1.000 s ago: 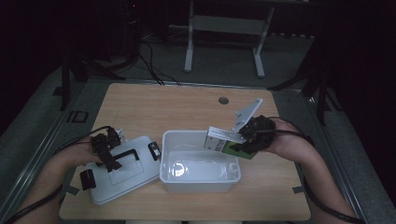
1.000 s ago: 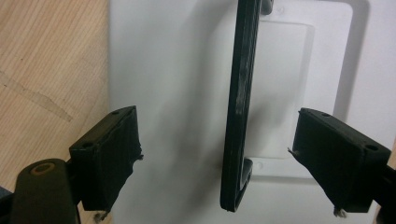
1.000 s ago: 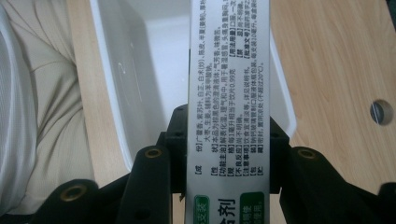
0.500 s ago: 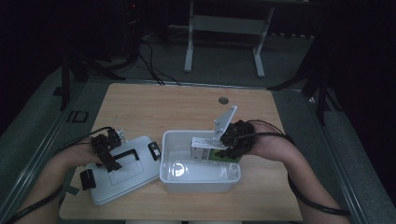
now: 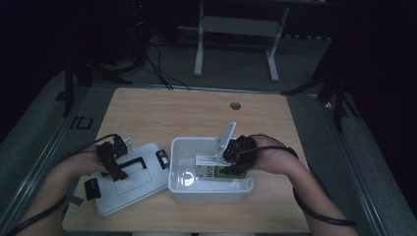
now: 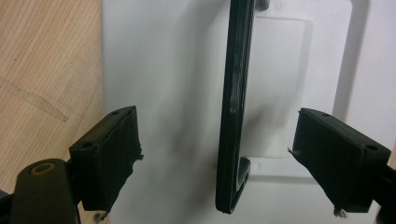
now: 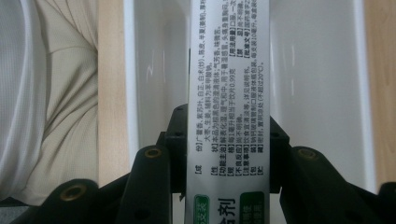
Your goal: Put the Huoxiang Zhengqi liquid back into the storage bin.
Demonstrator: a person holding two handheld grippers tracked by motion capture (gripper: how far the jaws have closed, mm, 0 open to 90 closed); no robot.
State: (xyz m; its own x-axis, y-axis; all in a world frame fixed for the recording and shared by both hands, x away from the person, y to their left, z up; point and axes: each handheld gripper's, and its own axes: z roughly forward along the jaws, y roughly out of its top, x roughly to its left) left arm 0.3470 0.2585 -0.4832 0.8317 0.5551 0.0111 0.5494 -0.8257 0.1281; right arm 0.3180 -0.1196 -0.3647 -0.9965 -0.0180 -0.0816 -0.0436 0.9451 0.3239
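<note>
- The right gripper view reads the printed white and green medicine box (image 7: 229, 93) clamped between the right gripper (image 7: 229, 154) fingers, over the white bin (image 7: 317, 70).
- The left gripper view shows the left gripper (image 6: 219, 158) fingers apart, straddling the lid's black handle (image 6: 233, 107) without touching it.
- The high view places the bin (image 5: 179, 184) and lid (image 5: 142, 189) near the counter's (image 5: 196, 113) front edge.
- Since the earlier frames, the box (image 5: 209, 166) has come down from the bin's right rim into it; the left gripper (image 5: 109, 153) has stayed put.
</note>
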